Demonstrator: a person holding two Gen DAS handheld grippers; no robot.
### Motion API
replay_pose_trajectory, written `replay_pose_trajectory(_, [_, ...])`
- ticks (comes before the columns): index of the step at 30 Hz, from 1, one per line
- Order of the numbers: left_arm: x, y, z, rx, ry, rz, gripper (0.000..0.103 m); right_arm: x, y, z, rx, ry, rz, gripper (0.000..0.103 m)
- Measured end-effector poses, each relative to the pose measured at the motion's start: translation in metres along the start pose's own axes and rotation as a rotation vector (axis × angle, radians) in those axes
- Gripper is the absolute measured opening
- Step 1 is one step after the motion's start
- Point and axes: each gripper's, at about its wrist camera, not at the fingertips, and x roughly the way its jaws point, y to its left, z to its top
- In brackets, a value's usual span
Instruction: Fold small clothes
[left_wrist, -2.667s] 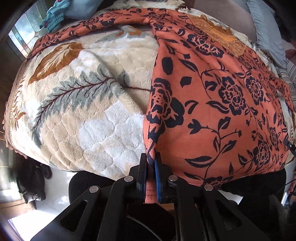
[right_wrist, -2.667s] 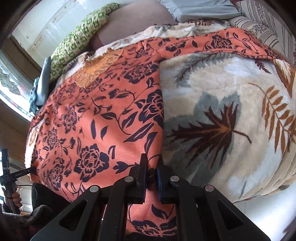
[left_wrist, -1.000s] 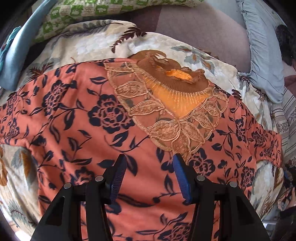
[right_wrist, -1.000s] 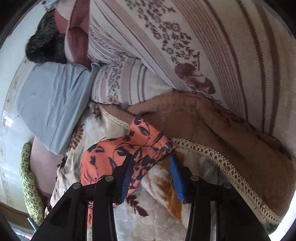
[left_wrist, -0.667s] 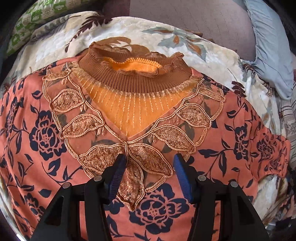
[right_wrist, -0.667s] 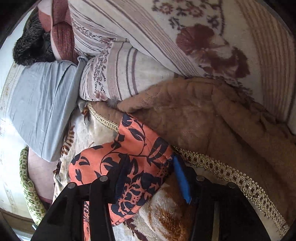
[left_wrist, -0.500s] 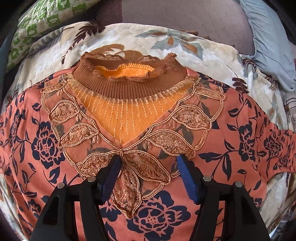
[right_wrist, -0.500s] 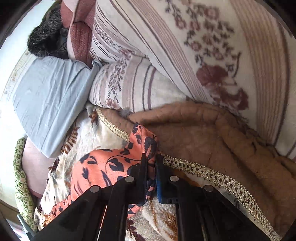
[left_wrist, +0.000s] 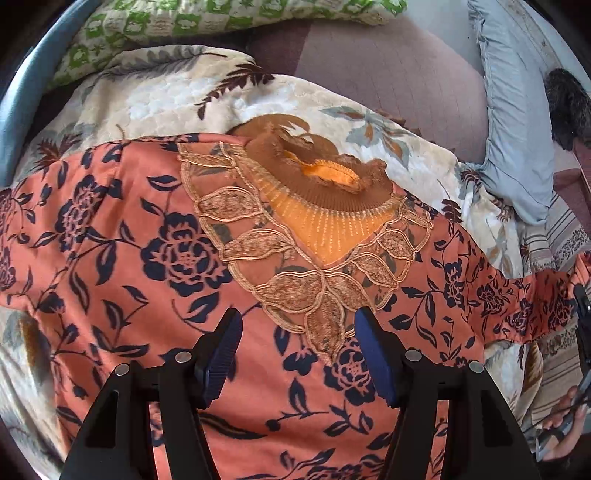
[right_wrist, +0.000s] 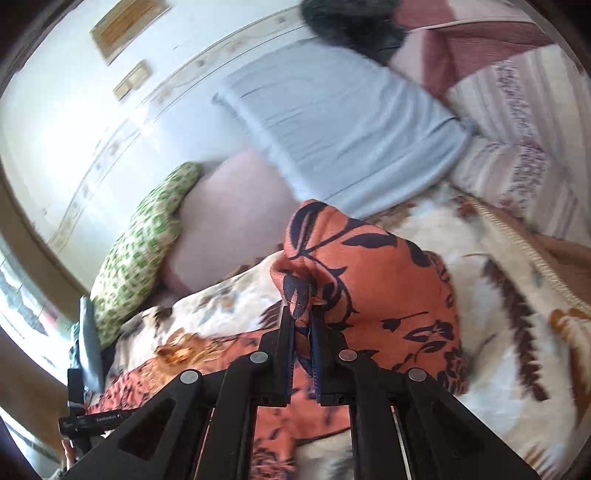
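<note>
Sleeve lifted off the blanket (left_wrist: 155, 99)
Your right gripper (right_wrist: 303, 325) pinches the floral top (left_wrist: 155, 258) sleeve; your left gripper (left_wrist: 297, 332) hovers spread above its lace neckline.

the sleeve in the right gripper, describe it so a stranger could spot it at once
On the cream leaf-print plush blanket lies an orange blouse with navy flowers. Its short sleeve is pinched in the right gripper and lifted off the blanket. It alone stands raised; the left gripper hovers open below the gold lace neckline.

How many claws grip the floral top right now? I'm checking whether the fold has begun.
1. The right claw is shut on the floral top's sleeve; the left claw hovers open below the neckline.
</note>
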Motion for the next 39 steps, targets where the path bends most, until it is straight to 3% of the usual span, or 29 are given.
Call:
replay_pose_trajectory(5, [-0.061, 0.061, -0.009, -0.034, -0.067, 0.018, 0.062, 0.077, 0.119, -0.057, -0.059, 0.156, 0.151, 0.007])
replay_pose_trajectory(11, [-0.121, 0.135, -0.034, -0.123, -0.141, 0.03, 0.062, 0.152, 0.234, -0.14, -0.128, 0.342, 0.215, 0.007])
replay_pose_trajectory(13, [-0.132, 0.153, -0.042, -0.151, -0.151, 0.03, 0.062, 0.171, 0.262, -0.163, -0.158, 0.392, 0.214, 0.008])
replay_pose_trajectory(14, [-0.137, 0.16, -0.046, -0.162, -0.151, 0.028, 0.062, 0.181, 0.274, -0.175, -0.179, 0.427, 0.21, 0.014])
replay_pose_trajectory(17, [-0.138, 0.173, -0.053, -0.193, -0.141, 0.013, 0.062, 0.196, 0.288, -0.204, -0.248, 0.523, 0.123, 0.023])
replay_pose_trajectory(19, [-0.136, 0.173, -0.055, -0.205, -0.136, -0.006, 0.062, 0.185, 0.28, -0.204, -0.235, 0.525, 0.145, 0.023])
replay_pose_trajectory(22, [-0.12, 0.165, -0.049, -0.211, -0.115, -0.043, 0.062, 0.147, 0.245, -0.182, -0.143, 0.451, 0.212, 0.025])
replay_pose_trajectory(24, [-0.1, 0.153, -0.041, -0.208, -0.088, -0.073, 0.062, 0.119, 0.204, -0.165, -0.05, 0.386, 0.215, 0.041])
replay_pose_trajectory(27, [-0.067, 0.129, -0.035, -0.186, -0.027, -0.091, 0.062, 0.088, 0.134, -0.148, 0.069, 0.319, 0.135, 0.044])
replay_pose_trajectory(30, [-0.036, 0.111, -0.029, -0.175, 0.02, -0.055, 0.062, 0.066, 0.061, -0.142, 0.21, 0.283, 0.052, 0.044])
replay_pose_trajectory(32, [-0.022, 0.104, -0.029, -0.195, 0.054, -0.078, 0.062, 0.058, 0.022, -0.143, 0.315, 0.268, 0.037, 0.044])
replay_pose_trajectory(35, [-0.004, 0.092, -0.036, -0.223, 0.11, -0.173, 0.063, 0.061, -0.013, -0.147, 0.419, 0.263, 0.035, 0.044])
replay_pose_trajectory(38, [0.013, 0.085, -0.036, -0.219, 0.12, -0.131, 0.059, 0.076, -0.027, -0.146, 0.478, 0.247, 0.066, 0.044])
replay_pose_trajectory(39, [0.014, 0.084, -0.034, -0.213, 0.092, -0.099, 0.045, 0.081, -0.028, -0.145, 0.484, 0.233, 0.072, 0.044])
